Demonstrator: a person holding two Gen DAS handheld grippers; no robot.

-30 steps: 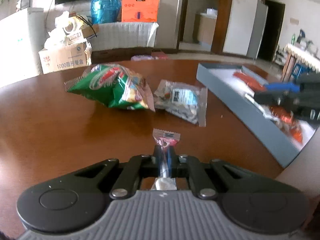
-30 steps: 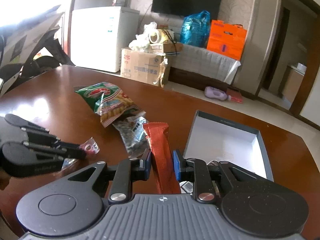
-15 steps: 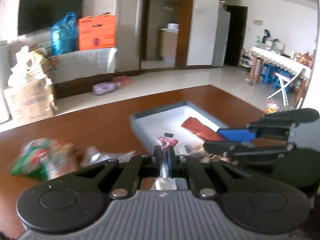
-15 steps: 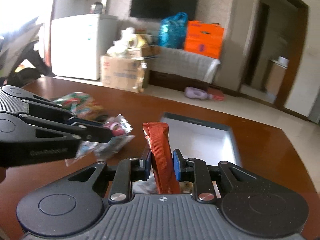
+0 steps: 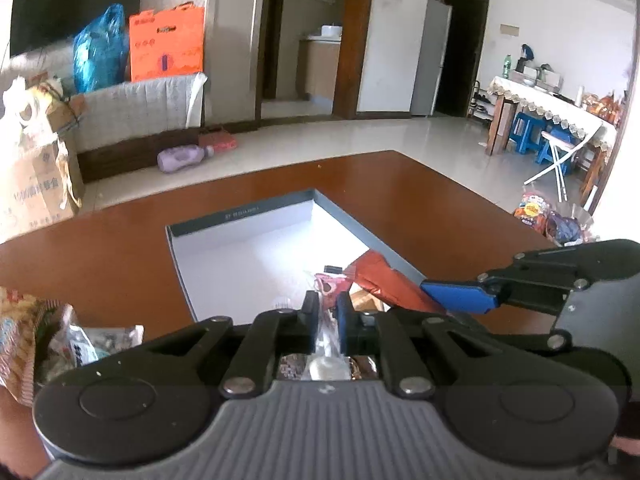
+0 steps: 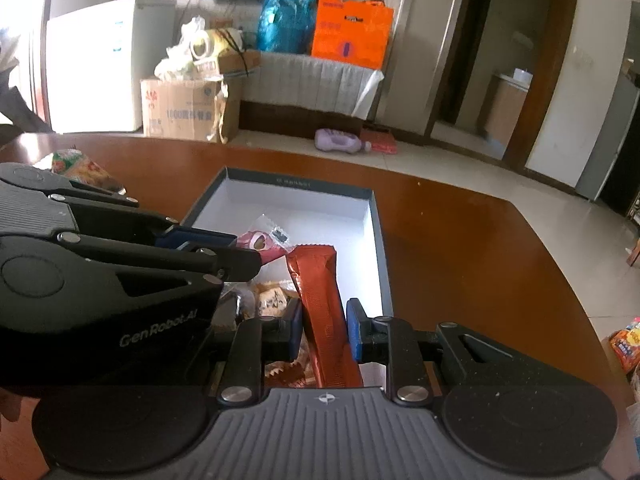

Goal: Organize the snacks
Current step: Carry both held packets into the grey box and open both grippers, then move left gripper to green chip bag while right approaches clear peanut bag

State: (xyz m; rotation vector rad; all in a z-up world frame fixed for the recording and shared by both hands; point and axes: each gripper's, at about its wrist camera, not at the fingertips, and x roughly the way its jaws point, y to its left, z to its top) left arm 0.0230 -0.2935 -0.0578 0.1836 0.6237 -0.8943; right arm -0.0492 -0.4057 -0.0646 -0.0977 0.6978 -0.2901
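Right wrist: 1 box [image 6: 378, 240], 2 hand-held grippers.

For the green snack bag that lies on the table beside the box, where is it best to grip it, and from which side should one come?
Probably the crimped end seal of the green snack bag: it is flat and thin, while the puffed middle would likely crush or slip. It lies flat on the table, left of the box, so a hand-held gripper could come in low from the nearer side.

"GenRobot.AI" on the left tool [image 6: 240, 254], "1000" (then unreadable characters) on the cardboard box [image 6: 180, 110]
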